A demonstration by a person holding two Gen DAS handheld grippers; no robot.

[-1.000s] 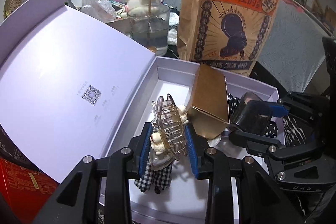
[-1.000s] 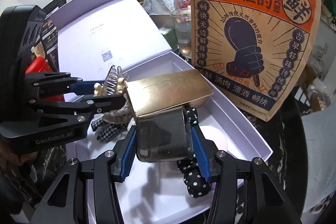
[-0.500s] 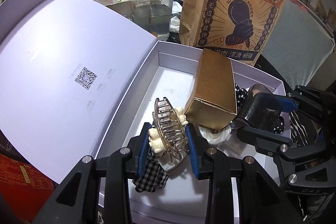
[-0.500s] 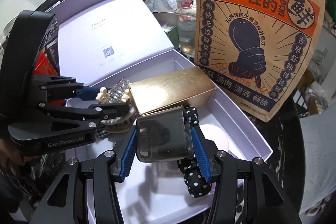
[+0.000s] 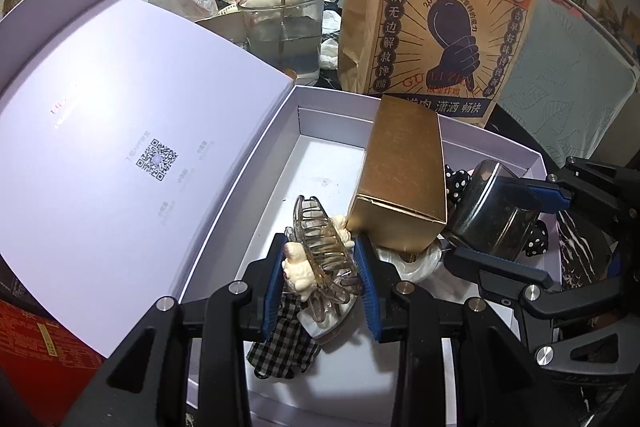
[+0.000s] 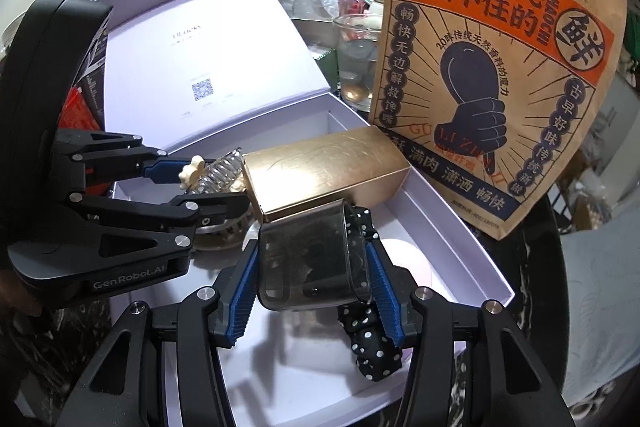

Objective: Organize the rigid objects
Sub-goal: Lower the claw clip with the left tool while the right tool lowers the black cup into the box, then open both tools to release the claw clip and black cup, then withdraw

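Two close wrist views down into one shared white box [image 5: 480, 143].

- A clear hair claw clip [image 5: 320, 259] with cream flower trim is pinched between the left gripper's [image 5: 320, 279] jaws, over the near-left part of the open white box [image 5: 272, 155].
- A smoky translucent case [image 6: 310, 261], rounded and boxy, is clamped between the right gripper's [image 6: 312, 291] jaws above the box's middle.
- A gold carton [image 5: 404, 183] lies tilted inside the box, its near end propped on a pearly white piece [image 5: 416, 263].
- A black-and-white checked cloth piece [image 5: 280, 347] lies by the near edge.
- A black polka-dot scrunchie [image 6: 372, 343] lies toward the right side.
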